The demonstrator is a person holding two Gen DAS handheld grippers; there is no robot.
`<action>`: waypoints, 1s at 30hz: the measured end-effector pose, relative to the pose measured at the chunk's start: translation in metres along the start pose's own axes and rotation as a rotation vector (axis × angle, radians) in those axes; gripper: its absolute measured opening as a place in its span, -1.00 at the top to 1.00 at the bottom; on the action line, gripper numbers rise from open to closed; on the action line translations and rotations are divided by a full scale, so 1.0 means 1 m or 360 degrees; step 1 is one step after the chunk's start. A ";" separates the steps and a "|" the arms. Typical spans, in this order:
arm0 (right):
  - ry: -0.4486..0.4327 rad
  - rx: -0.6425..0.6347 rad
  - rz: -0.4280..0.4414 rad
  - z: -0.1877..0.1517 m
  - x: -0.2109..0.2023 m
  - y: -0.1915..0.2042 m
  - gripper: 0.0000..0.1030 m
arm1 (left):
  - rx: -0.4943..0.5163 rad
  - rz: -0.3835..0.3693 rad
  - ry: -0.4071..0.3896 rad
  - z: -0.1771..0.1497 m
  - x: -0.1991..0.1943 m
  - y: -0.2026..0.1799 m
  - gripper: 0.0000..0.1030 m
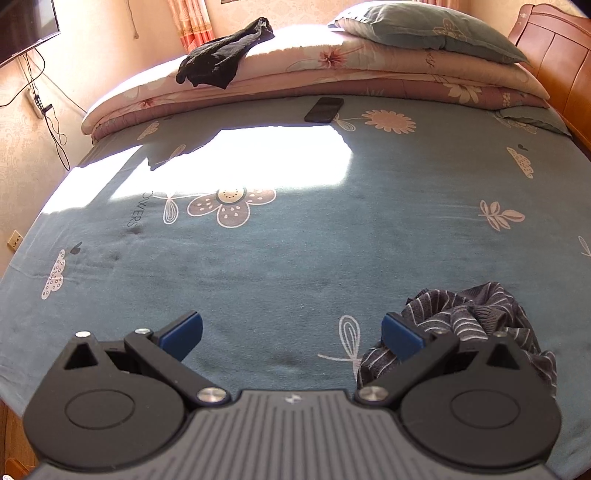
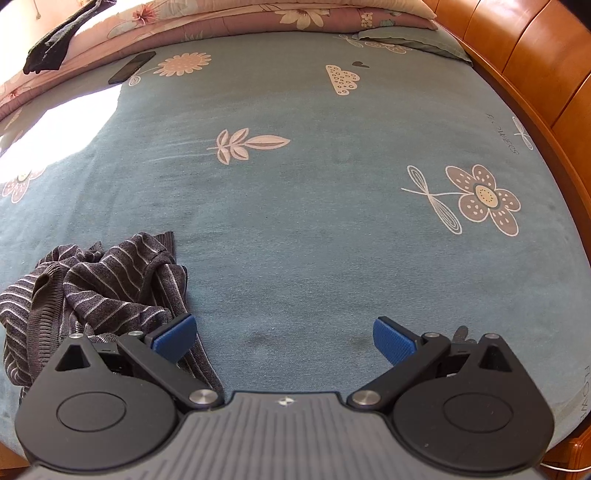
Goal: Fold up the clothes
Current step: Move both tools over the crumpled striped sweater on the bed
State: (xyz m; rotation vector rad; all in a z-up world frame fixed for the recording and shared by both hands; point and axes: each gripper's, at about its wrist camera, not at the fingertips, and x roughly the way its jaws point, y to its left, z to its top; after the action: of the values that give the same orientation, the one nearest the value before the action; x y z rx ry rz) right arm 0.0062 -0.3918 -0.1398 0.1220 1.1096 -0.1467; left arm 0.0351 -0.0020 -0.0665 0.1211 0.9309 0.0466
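Observation:
A crumpled dark grey garment with thin white stripes (image 1: 476,317) lies in a heap near the bed's front edge; it shows at the lower right of the left wrist view and as the striped garment (image 2: 107,291) at the lower left of the right wrist view. My left gripper (image 1: 291,334) is open over bare sheet, its right finger in front of the heap. My right gripper (image 2: 284,338) is open too, its left finger overlapping the heap's right edge. Nothing sits between either pair of blue pads. A black garment (image 1: 221,55) lies draped on the folded quilt far back.
The bed has a blue floral sheet (image 1: 295,240). A dark phone (image 1: 324,109) lies near the folded pink quilt (image 1: 369,70), with a grey-green pillow (image 1: 436,26) on top. A wooden headboard (image 2: 524,62) runs along the right. A bright sun patch covers the sheet's far left.

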 end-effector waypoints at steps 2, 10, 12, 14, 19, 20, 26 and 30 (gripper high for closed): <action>-0.0063 -0.0018 0.0024 -0.008 0.009 -0.003 -1.00 | -0.0032 0.0021 -0.0022 -0.011 0.009 0.002 -0.99; -0.0061 -0.0074 -0.0153 -0.038 0.053 -0.012 -1.00 | -0.0276 0.0073 0.0079 -0.061 0.044 0.018 -0.99; -0.0034 -0.0066 -0.0149 -0.041 0.061 -0.013 -1.00 | -0.0298 0.0061 0.0081 -0.064 0.048 0.021 -0.99; -0.0064 -0.0036 -0.0150 -0.039 0.062 -0.015 -1.00 | -0.0303 0.0061 0.0044 -0.062 0.049 0.022 -0.99; -0.0207 -0.0008 -0.0115 -0.022 0.055 -0.018 -1.00 | -0.0280 0.0053 -0.0136 -0.046 0.051 0.021 -0.99; -0.0238 -0.0011 -0.0107 -0.019 0.054 -0.018 -1.00 | -0.0276 0.0060 -0.0161 -0.044 0.053 0.019 -0.99; -0.0409 -0.0087 -0.0057 -0.017 0.054 -0.009 -1.00 | -0.0232 -0.0016 -0.0226 -0.046 0.066 0.007 -0.99; -0.0440 -0.0078 0.0077 -0.019 0.055 -0.001 -1.00 | -0.0209 -0.0120 -0.0318 -0.056 0.060 0.003 -0.99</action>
State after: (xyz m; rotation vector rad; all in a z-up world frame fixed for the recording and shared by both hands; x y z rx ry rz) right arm 0.0136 -0.3931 -0.1976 0.0816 0.8335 -0.0898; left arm 0.0260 0.0116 -0.1464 -0.0311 0.7297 0.0254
